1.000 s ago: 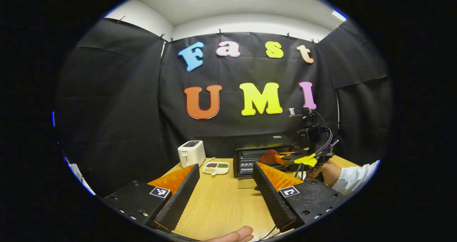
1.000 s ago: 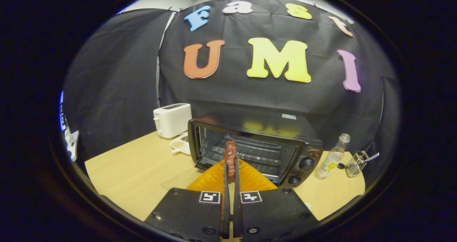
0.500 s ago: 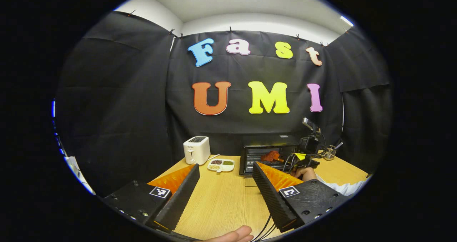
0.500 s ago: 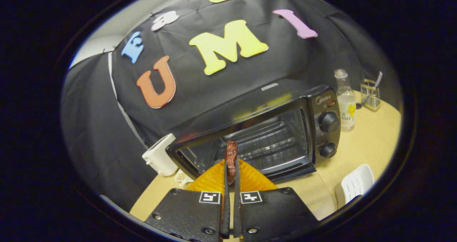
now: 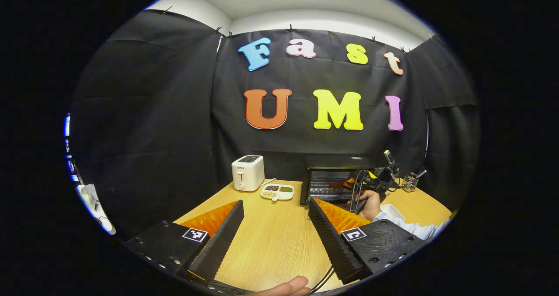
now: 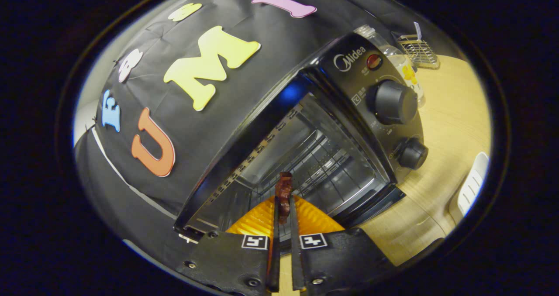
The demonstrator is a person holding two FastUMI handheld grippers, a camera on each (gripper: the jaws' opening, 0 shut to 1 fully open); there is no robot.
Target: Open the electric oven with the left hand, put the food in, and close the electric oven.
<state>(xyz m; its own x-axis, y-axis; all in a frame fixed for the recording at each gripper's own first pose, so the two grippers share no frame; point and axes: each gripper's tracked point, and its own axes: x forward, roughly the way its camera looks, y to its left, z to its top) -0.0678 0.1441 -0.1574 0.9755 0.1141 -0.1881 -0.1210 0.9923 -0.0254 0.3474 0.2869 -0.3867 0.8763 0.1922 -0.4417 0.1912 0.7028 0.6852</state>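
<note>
**Food going into the open oven**

The right gripper [image 6: 283,208] is carrying the food [image 6: 284,191], a dark reddish piece, pinched between its nearly closed jaws with both fingers pressing on it. The piece is hanging at the mouth of the electric oven [image 6: 349,125], whose door is down and whose wire rack [image 6: 319,165] is showing inside. In the left gripper view, the same gripper and the hand [image 5: 371,202] holding it are reaching in at the oven's front.

The left gripper [image 5: 275,219] is waiting well back over the worktop [image 5: 270,239], its jaws spread wide and holding nothing.

To do this step well, the right gripper should probably be going deeper, so the food is sitting over the middle of the rack rather than at its front edge. It is coming in tilted, so levelling out and lowering until the food is touching the bars before letting go looks wise; a drop from height could let it roll forward or slip between the bars. Backing straight out should be keeping the fingers clear of the frame. The left gripper is already free for closing the door.
</note>
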